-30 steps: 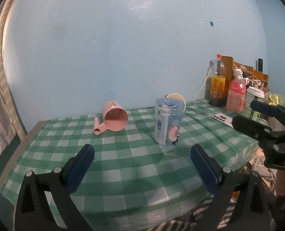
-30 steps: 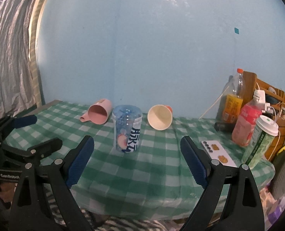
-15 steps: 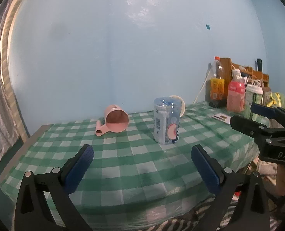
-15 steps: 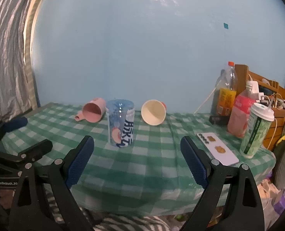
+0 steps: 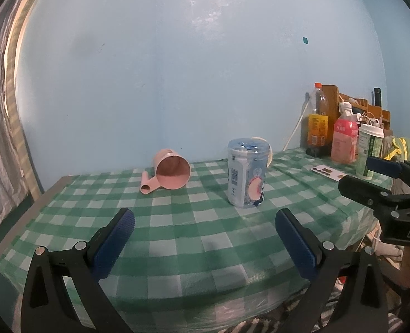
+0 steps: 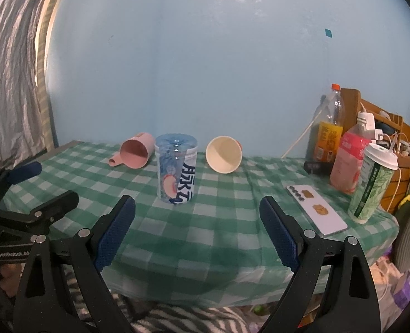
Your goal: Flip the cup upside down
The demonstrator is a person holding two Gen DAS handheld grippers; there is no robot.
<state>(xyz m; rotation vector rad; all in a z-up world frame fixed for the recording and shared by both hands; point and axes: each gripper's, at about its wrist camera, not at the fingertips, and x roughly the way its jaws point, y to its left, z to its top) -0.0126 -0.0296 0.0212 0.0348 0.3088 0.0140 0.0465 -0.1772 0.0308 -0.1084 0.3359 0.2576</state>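
A pink cup with a handle (image 5: pixel 170 172) (image 6: pixel 137 153) lies on its side on the green checked tablecloth (image 5: pixel 177 222), mouth toward me. A clear blue printed plastic cup (image 5: pixel 247 176) (image 6: pixel 176 171) stands in the middle, base up. A cream paper cup (image 6: pixel 224 154) lies on its side behind it, mostly hidden in the left wrist view (image 5: pixel 260 139). My left gripper (image 5: pixel 203 242) is open and empty at the table's front. My right gripper (image 6: pixel 198 230) is open and empty, also at the front edge, short of the cups.
At the right stand an orange drink bottle (image 6: pixel 328 130), a pink bottle (image 6: pixel 348 158), a lidded green paper cup (image 6: pixel 372 184) and a white phone (image 6: pixel 316 209). A wooden shelf with cables (image 6: pixel 385 133) stands behind. The blue wall backs the table.
Both grippers have drawn back and lowered slightly, so the cups sit a little farther and the view is more level. Nothing on the table has moved. Both grippers stay open.
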